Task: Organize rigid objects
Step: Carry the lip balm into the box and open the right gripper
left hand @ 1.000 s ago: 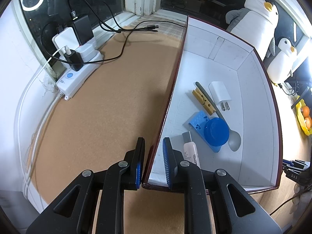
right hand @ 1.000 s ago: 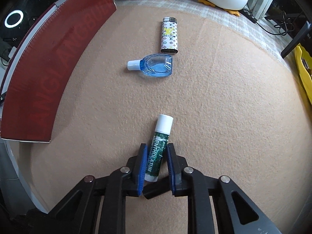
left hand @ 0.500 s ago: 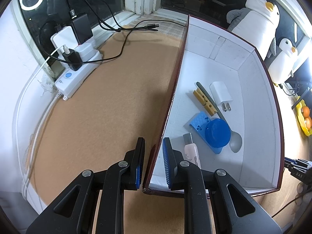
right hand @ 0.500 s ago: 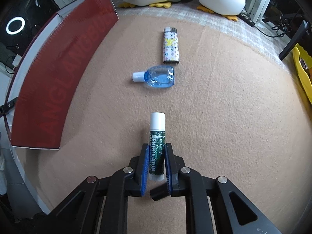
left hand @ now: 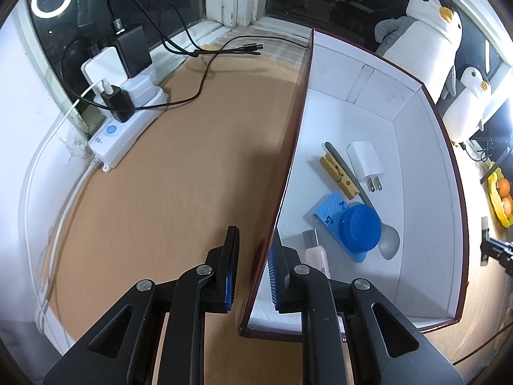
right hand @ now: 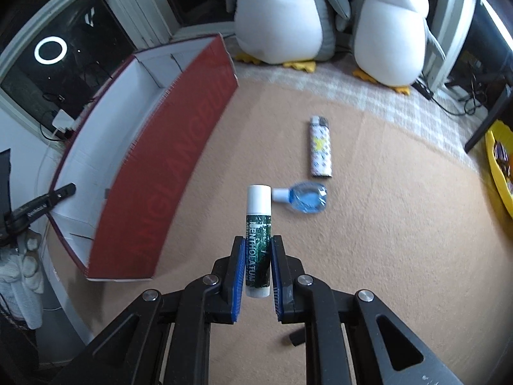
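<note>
Lip balm stick [right hand: 257,240] sits clamped in the right gripper [right hand: 258,276], both blue pads pressed on its green-label lower half, white cap pointing away from the camera, base just showing betw. the pads. It looks clear of the tan mat [right hand: 384,240], hanging above it.

Handling, as a guess: small, light, hard plastic tube, stiff, won't crush under a firm pinch. Round + smooth though, so it could roll or swivel if pinched off-centre. Present hold on the label body, near the base, seems sound; the cap end is prob. the worse place, since a cap can pull off.

Just past the stick on the mat lies a small clear blue bottle [right hand: 303,197] w/ white cap, on its side; slick and likely rolls too. Beyond that, near it, a patterned lighter [right hand: 320,147] lies flat; its flat sides should be easier to grab.

To the left stands the red box [right hand: 166,173], white inside, open top. Left gripper [left hand: 253,268] straddles the box's near-corner wall, one pad outside, one inside, closed down on it, steadying it I'd say. Inside already: white charger plug [left hand: 365,163], wooden clothespin [left hand: 338,176], spoon [left hand: 386,240], blue lid [left hand: 360,231] on a blue plastic piece [left hand: 330,210], and a pale tube [left hand: 315,253] close to the inner pad.

Two penguin toys [right hand: 320,16] sit behind.
</note>
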`<state>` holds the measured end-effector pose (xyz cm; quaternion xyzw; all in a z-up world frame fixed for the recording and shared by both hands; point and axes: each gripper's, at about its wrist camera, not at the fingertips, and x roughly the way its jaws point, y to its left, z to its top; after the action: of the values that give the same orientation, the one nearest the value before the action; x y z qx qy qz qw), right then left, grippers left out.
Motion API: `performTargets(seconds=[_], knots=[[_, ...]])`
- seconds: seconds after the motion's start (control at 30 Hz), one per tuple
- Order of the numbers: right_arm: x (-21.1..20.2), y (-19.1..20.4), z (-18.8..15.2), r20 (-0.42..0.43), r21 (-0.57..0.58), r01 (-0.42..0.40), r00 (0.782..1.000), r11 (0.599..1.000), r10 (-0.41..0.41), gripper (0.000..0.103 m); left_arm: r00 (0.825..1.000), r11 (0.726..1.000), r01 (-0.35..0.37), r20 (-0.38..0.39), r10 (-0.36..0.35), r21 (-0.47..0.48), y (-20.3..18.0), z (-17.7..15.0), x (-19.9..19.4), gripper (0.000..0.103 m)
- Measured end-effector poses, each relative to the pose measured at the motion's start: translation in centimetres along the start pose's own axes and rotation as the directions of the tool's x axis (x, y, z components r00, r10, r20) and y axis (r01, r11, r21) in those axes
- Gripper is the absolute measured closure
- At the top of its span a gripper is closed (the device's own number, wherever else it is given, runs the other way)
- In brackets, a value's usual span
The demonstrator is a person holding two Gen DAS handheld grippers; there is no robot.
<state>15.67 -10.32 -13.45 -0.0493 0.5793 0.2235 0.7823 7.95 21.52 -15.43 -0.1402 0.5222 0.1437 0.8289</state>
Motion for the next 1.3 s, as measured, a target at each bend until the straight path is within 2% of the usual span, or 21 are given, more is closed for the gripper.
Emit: performTargets(seconds=[0.17,0.27,0.53,0.9,1.3], knots=[[-0.1,2.3,2.3,0.034,-0.032,-0.027,0.999,0.999,0.028,0.089,1.000,1.000,0.004,0.005,-0.004,-0.002,0.0,0.4,0.3,0.088],[-0.4,4.2,3.4,0.049,-0.060,-0.047,0.998,0.997,0.050,0.089,1.000,1.000,0.006,0.004,-0.006,-0.002,0.1,0.6,0.4,0.092],[0.2,9.5,5.7,0.052,-0.147,-0.092,0.994,0.985,0.101,0.089,1.000,1.000,0.016,0.008,-0.016,0.000,0.0,1.2,1.0,0.093],[3.1,15.4,7.6,0.002,-0.231,-0.123,0.992,0.965,0.126,0.089,0.999,0.999,0.032,0.013,-0.032,0.002,0.1,1.5,1.6,0.095],[7.2,19.1,8.2,-0.085,-0.268,-0.130,0.990,0.955,0.111,0.089,0.999,0.999,0.048,0.014,-0.048,0.003,0.4,1.5,1.9,0.096]])
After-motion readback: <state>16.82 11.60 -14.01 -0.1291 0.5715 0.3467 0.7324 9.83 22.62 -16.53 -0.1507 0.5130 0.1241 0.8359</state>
